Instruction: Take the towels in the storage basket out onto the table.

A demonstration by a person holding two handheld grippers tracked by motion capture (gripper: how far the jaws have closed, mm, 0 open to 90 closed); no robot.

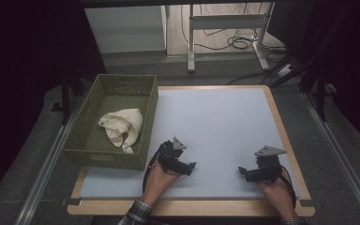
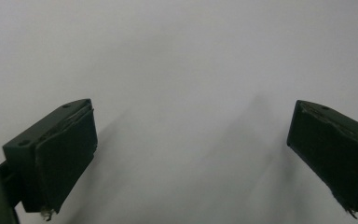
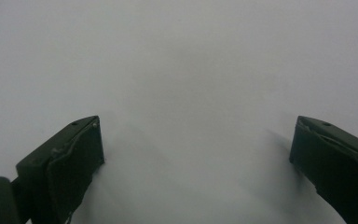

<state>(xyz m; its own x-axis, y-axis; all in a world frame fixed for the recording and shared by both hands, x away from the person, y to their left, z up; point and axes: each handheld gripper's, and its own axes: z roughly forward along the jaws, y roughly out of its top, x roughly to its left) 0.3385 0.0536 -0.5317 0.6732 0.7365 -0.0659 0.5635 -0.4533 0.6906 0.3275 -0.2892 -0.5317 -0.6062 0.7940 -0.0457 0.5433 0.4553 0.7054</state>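
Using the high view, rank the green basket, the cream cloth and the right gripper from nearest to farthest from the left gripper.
1. Green basket: just left of the left gripper.
2. Cream cloth: farther left, inside the basket.
3. Right gripper: across the table, on the right.

Dim room, grey floor (image 1: 37,154), seemingly a desk frame (image 1: 225,28).

No readable text, labels or numbers.
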